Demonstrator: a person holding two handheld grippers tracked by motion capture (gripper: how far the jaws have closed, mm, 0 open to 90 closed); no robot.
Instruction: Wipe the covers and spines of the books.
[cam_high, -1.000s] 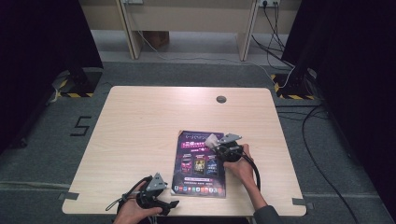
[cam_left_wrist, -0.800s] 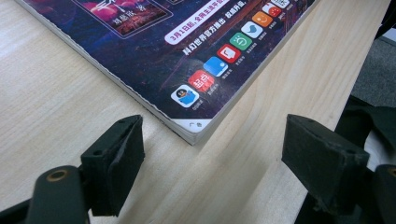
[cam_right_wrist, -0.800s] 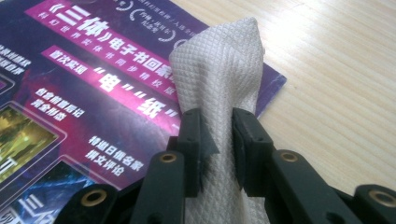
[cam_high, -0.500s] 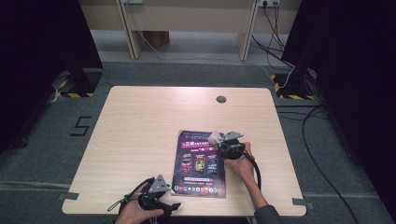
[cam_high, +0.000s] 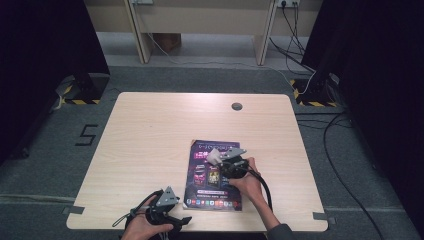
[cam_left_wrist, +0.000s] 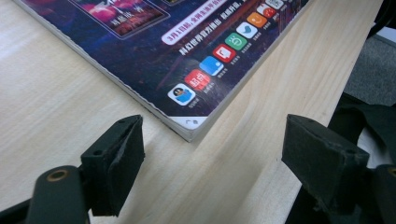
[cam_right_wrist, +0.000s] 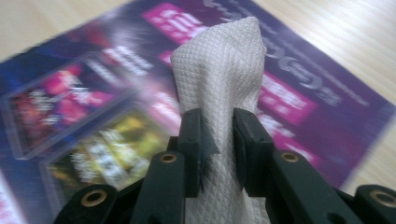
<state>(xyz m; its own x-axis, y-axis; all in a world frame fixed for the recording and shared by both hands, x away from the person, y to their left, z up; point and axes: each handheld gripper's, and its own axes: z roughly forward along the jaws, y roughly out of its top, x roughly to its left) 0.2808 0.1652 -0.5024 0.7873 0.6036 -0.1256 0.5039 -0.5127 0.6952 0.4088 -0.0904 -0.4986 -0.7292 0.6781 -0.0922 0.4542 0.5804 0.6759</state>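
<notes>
A white cloth (cam_right_wrist: 219, 65) is being pinched between the jaws of the right gripper (cam_high: 220, 159), which is pressing it over the upper half of a purple magazine (cam_high: 202, 175) lying flat on the table (cam_high: 150, 130). Compared with a second ago, this gripper is sitting slightly farther left across the cover, suggesting a wiping stroke is underway. The left gripper (cam_left_wrist: 210, 154) is waiting wide open, grasping nothing, just beside the magazine's near corner.

The counter (cam_high: 150, 130) lies bare across its far half and whole left side. A flat magazine (cam_high: 212, 175) occupies the near-right middle, low enough to pass over. A round cable hole (cam_high: 237, 106) sits near the far edge.
</notes>
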